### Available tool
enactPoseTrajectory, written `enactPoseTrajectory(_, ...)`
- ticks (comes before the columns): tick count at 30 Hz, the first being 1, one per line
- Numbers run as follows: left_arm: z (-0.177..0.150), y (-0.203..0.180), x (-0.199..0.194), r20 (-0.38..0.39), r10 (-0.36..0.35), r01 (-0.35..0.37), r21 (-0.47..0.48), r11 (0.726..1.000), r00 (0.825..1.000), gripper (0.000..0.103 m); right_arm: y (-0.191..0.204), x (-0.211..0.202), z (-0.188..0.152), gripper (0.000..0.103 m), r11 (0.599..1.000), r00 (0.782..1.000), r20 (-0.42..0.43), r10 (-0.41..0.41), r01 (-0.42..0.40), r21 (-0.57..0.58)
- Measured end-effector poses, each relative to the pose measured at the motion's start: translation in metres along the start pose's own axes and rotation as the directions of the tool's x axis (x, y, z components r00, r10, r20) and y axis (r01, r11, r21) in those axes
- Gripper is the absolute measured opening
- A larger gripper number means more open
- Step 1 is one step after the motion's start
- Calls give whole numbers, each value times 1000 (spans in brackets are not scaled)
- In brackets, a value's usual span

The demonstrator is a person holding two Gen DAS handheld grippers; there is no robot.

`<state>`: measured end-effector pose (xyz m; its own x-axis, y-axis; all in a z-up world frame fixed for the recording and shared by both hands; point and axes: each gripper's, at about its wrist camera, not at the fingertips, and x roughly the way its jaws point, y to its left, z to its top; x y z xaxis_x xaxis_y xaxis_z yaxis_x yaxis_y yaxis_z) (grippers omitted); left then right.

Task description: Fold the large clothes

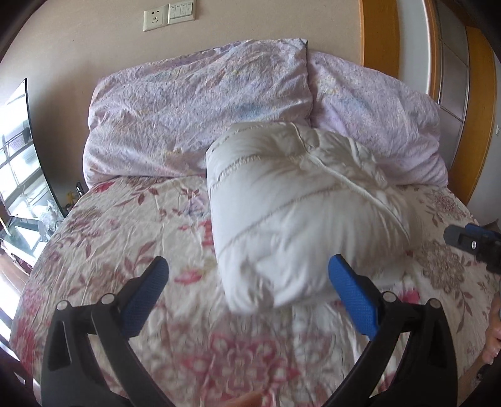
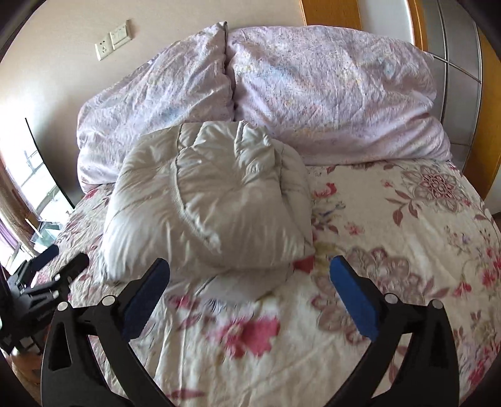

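Spreading under everything you see is the bed point(image 2: 391, 238), its cream cover printed with red and mauve flowers. Against the wall at its head lie two big lilac pillows point(image 1: 200, 115), crumpled and set side by side, touching along one edge. In front of them, near the middle of the bed, sits the white padded jacket point(image 2: 206, 206), folded into a thick, puffy bundle; its far end rests against the pillows and its quilted seams run across the top.

Your left tongs point(image 1: 249, 275) stand wide apart, nothing pressed between the blue pads; the near end of the bundle shows between them, with the right-hand finger overlapping its edge, though you cannot tell whether it touches. Your right tongs point(image 2: 249, 272) are likewise spread wide and hold nothing, hanging just in front of the jacket's near edge over the flowered cover. Each pair shows at the rim of the other's view.

On the wall above the pillows are a socket point(image 1: 154, 19) and a switch plate point(image 1: 181, 12); no writing on them can be read, and no label shows on the jacket.
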<state>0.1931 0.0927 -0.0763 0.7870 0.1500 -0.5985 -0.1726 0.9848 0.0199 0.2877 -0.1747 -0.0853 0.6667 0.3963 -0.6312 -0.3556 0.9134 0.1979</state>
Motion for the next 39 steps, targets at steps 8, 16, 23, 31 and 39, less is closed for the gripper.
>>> enactPoseTrajectory(8,-27,-8,-32,-28,-25,25,3,1000,999,101,4,-24,-23,102,1000,1000,-10,-24,24,-1)
enactPoseTrajectory(16,-35,-4,-39,-69,-35,33,-26,999,997,101,8,-33,-38,102,1000,999,-41,-17,17,-7)
enactPoseTrajectory(23,-39,-6,-41,-105,-45,43,-20,999,993,101,14,-36,-45,102,1000,998,-64,-8,7,-26)
enactPoseTrajectory(31,-38,-8,-44,-139,-83,79,-38,996,987,101,19,-46,-45,102,999,997,-77,12,-15,-39)
enactPoseTrajectory(39,-35,-12,-51,-155,-109,104,-40,994,982,101,21,-54,-49,102,999,995,-98,22,-27,-45)
